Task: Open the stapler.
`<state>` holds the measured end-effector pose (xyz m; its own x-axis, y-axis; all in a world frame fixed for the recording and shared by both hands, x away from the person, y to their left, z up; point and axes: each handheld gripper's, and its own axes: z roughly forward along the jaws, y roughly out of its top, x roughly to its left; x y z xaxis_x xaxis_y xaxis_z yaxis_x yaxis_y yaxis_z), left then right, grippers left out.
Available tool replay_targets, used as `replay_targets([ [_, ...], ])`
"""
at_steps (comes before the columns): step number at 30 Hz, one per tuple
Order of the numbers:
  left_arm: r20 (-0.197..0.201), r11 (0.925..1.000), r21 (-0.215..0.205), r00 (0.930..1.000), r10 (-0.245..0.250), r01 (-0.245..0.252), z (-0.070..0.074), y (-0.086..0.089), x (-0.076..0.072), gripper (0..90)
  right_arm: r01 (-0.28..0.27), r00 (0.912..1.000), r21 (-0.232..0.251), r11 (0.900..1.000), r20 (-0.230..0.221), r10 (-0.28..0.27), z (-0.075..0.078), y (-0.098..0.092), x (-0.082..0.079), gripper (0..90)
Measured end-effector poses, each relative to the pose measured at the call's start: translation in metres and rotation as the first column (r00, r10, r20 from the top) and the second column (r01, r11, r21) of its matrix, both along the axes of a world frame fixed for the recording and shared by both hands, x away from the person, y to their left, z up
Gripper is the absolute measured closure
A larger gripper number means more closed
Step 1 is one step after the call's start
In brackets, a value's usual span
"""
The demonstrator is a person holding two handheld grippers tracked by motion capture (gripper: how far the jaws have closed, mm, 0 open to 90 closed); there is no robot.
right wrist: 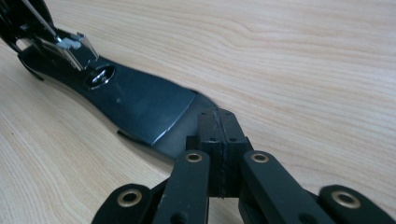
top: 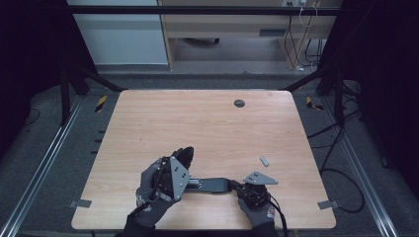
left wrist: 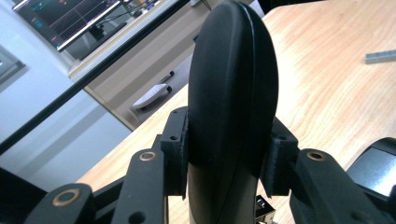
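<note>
Evidently the stapler [top: 210,184] lies opened on the desk [top: 207,123]; left tool [left wrist: 229,161] clamped on its smooth, rigid upper arm [left wrist: 233,93]; right tool [right wrist: 219,123] pressed together on the flat base [right wrist: 140,105]; grip edges, plastic slips.

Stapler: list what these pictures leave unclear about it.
- High view: the stapler has its left end hidden behind the left claw.
- Left gripper view: its black arm is cut off by the bottom edge.
- Right gripper view: the shut right claw covers the base's tip; contact unclear.
- High view: grey strip too small to identify.
</note>
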<state>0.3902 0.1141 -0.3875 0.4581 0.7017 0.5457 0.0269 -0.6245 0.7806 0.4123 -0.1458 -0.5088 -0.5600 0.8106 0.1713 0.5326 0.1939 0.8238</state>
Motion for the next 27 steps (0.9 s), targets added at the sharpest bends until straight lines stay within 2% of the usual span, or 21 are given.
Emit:
replay_targets([
  [3, 0.019, 0.9996, 0.022, 0.9996, -0.019, 0.019, -0.005, -0.005, -0.001, 59.6, -0.012, 0.9997, 0.010, 1.000, 0.023, 0.012, 0.002, 0.003, 0.000, 90.0],
  [6, 0.019, 0.9991, 0.033, 0.9995, -0.027, 0.027, -0.007, -0.009, 0.000, 59.5, -0.021, 0.9991, 0.030, 0.999, 0.036, 0.020, 0.006, 0.007, 0.000, 90.0],
  [9, 0.013, 0.9990, 0.038, 0.9996, -0.026, 0.025, -0.007, -0.013, 0.001, 59.2, -0.029, 0.9992, 0.027, 0.999, 0.028, 0.028, 0.006, 0.011, 0.001, 90.0],
  [14, 0.009, 0.9965, 0.081, 0.9998, -0.019, 0.018, -0.011, -0.025, 0.001, 58.8, -0.044, 0.9990, 0.030, 0.999, 0.007, 0.044, 0.003, 0.019, 0.001, 90.0],
  [17, 0.005, 0.9965, 0.082, 0.9998, -0.017, 0.017, -0.011, -0.026, 0.001, 58.9, -0.051, 0.9987, 0.027, 0.998, 0.003, 0.050, 0.002, 0.020, 0.001, 90.0],
  [23, -0.004, 0.9989, 0.047, 1.0000, -0.007, 0.007, -0.006, -0.021, 0.002, 58.9, -0.048, 0.9988, 0.037, 0.998, 0.002, 0.048, 0.000, 0.022, 0.000, 90.0],
  [27, -0.018, 0.9999, -0.012, 0.9998, 0.002, -0.002, 0.000, -0.009, 0.002, 58.9, -0.041, 0.9992, 0.036, 0.999, 0.003, 0.041, 0.000, 0.021, -0.001, 90.0],
])
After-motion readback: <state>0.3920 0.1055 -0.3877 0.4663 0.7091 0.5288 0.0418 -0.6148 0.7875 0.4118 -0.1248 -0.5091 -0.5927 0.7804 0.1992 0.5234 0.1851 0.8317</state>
